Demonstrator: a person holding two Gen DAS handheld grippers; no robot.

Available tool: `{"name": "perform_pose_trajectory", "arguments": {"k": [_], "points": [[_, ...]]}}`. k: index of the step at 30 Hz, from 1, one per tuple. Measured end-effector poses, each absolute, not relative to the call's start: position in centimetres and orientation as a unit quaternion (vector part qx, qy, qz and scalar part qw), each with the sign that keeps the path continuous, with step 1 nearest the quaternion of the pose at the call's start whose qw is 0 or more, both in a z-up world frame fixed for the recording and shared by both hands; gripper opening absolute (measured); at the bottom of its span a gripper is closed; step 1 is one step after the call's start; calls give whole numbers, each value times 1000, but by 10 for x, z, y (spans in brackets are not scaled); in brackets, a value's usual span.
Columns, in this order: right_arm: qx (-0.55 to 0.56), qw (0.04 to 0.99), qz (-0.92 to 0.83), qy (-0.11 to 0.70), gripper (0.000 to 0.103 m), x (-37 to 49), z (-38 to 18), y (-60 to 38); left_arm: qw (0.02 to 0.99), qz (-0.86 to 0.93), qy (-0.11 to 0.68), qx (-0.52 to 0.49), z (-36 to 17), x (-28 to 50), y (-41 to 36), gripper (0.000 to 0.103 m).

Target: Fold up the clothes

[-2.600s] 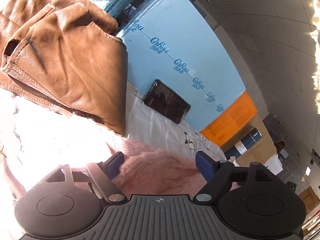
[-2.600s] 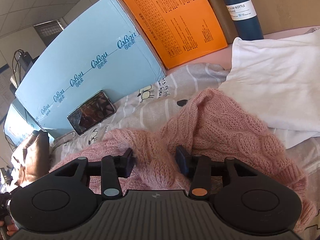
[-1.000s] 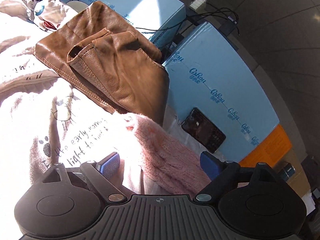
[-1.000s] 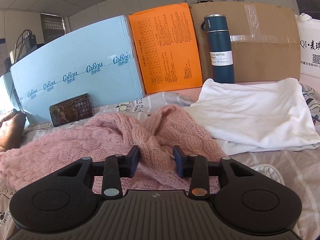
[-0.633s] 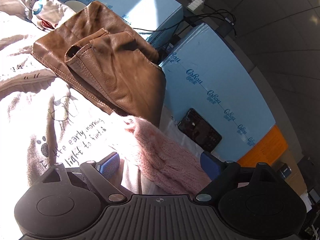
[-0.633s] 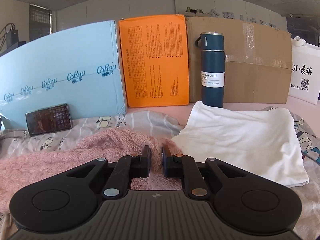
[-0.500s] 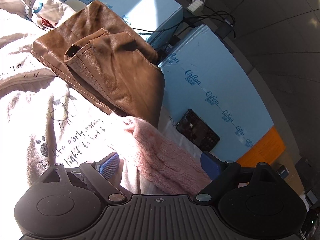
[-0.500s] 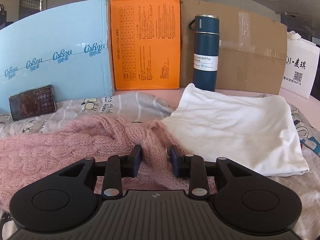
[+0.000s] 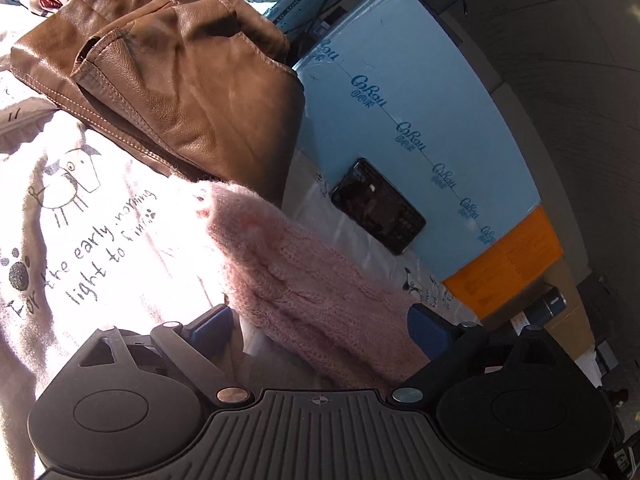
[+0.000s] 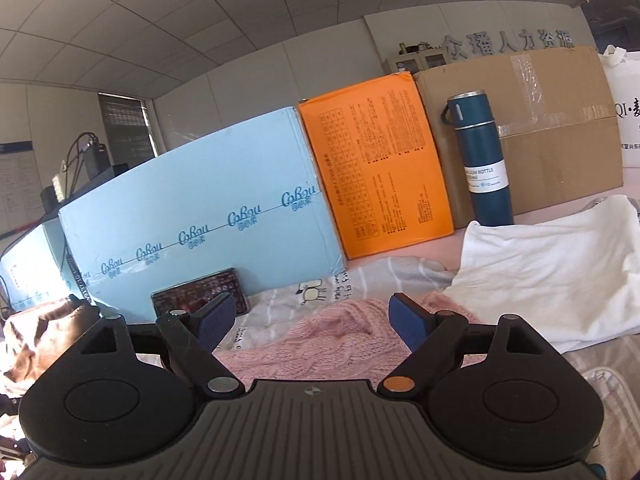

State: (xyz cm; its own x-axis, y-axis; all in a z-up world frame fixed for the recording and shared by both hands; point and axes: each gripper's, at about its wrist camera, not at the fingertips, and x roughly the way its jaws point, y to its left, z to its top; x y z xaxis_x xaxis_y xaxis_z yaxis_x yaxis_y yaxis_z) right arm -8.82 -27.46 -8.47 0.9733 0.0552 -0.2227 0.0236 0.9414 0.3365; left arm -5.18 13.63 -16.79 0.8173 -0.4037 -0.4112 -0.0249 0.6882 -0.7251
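Observation:
A pink knitted sweater (image 9: pixel 304 280) lies stretched across the bedding, its end by a folded brown leather jacket (image 9: pixel 180 80). My left gripper (image 9: pixel 320 326) straddles the sweater. Its jaws are opening, and the blue pads (image 9: pixel 212 322) stand clear of the knit on both sides. In the right wrist view the sweater (image 10: pixel 320 340) lies low between and below the fingers of my right gripper (image 10: pixel 312 318). Those jaws are opening too, and nothing is pinched. A folded white garment (image 10: pixel 552 264) rests to the right of the sweater.
A light blue box (image 10: pixel 200 216), an orange box (image 10: pixel 380 160) and a cardboard box (image 10: pixel 560 128) line the back. A phone (image 10: pixel 200 300) leans on the blue box. A dark blue bottle (image 10: pixel 480 160) stands behind the white garment. A printed sheet (image 9: pixel 80 240) covers the left.
My right gripper has let go of the pink sweater, spread its jaws wide and lifted, so more of the room shows. The left gripper has shifted a little along the sweater and opened slightly wider.

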Motion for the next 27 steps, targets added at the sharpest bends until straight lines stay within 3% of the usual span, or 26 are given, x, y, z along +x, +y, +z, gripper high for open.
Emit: {"name": "perform_pose_trajectory", "arguments": {"k": [5, 7, 9, 10, 16, 21, 24, 27], "points": [[194, 968, 43, 155, 83, -75, -109, -281, 873, -72, 242, -418, -173, -33, 137, 95], [204, 964, 39, 164, 83, -72, -112, -285, 887, -57, 228, -398, -172, -35, 130, 86], [213, 963, 39, 163, 83, -73, -113, -287, 898, -53, 227, -374, -172, -36, 126, 29], [216, 962, 40, 160, 83, -75, -113, -288, 901, -54, 226, -366, -172, -37, 126, 22], [222, 962, 41, 152, 83, -79, -113, -290, 942, -104, 102, -303, -137, -80, 124, 18], [230, 962, 49, 138, 83, -85, -111, -292, 966, -46, 9, -255, -102, -117, 122, 15], [229, 963, 57, 132, 83, -87, -110, -292, 973, 31, -2, -229, -90, -123, 134, 14], [225, 963, 76, 130, 83, -89, -108, -290, 980, 59, 35, -186, -90, -112, 140, 15]]}}
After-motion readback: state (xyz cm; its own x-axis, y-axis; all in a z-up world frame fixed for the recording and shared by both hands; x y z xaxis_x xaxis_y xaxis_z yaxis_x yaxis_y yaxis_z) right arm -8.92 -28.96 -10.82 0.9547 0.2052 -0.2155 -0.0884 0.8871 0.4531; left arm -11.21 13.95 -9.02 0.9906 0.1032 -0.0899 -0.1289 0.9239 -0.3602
